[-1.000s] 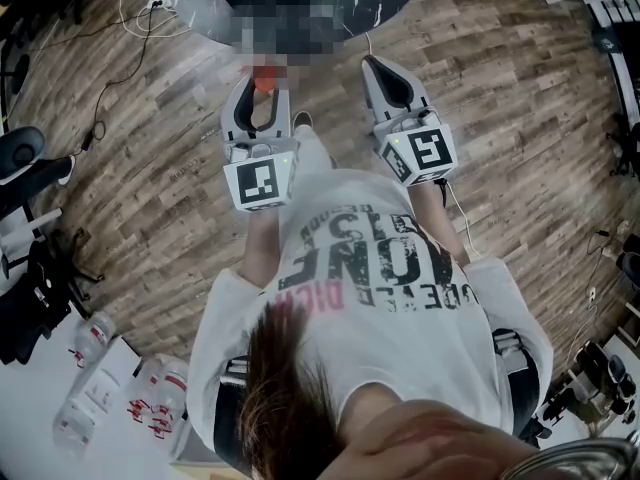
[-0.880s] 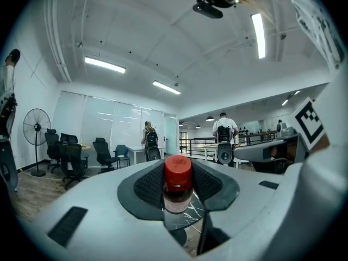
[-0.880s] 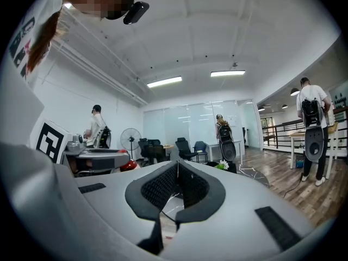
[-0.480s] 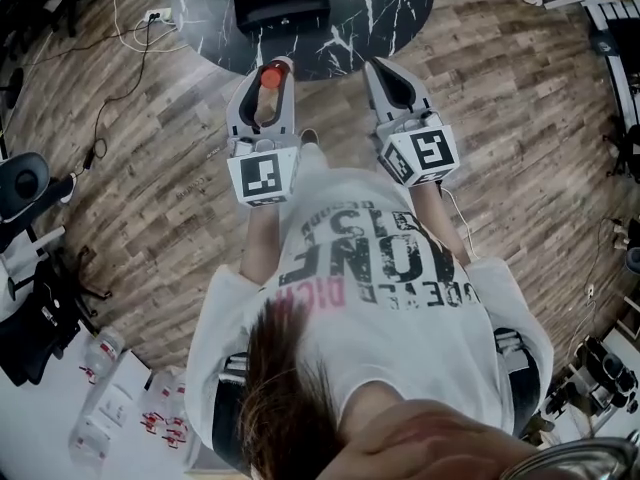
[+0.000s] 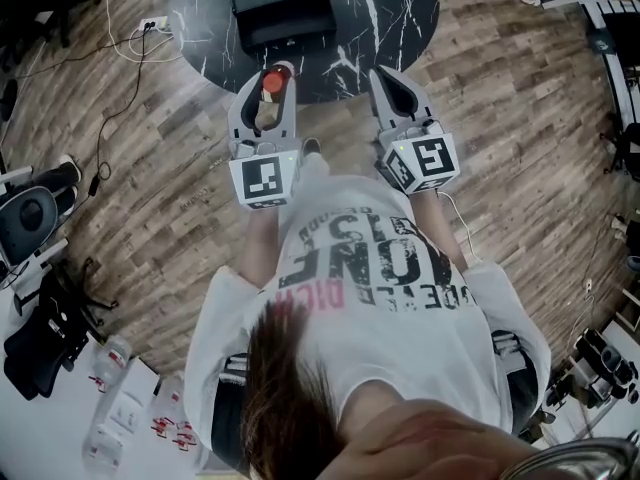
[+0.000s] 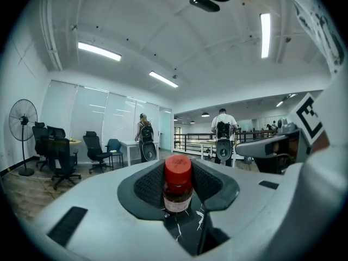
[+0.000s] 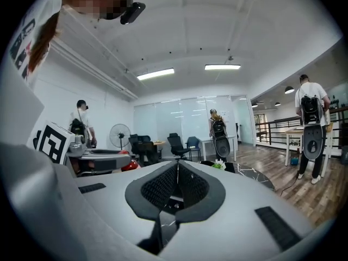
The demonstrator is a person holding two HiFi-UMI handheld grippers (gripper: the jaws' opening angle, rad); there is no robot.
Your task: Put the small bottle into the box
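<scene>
Your left gripper (image 5: 267, 73) is clamped on the small bottle (image 6: 177, 185), pads pressing its sides; the bottle stands upright, red cap up. Your right gripper (image 7: 176, 170) is closed with nothing between its jaws. Both grippers point at the round dark marble table (image 5: 395, 13). The black box (image 5: 283, 13) sits on that table, beyond the bottle and apart from it.

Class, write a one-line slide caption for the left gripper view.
The left tool holds a small red-capped bottle upright between its jaws.
</scene>
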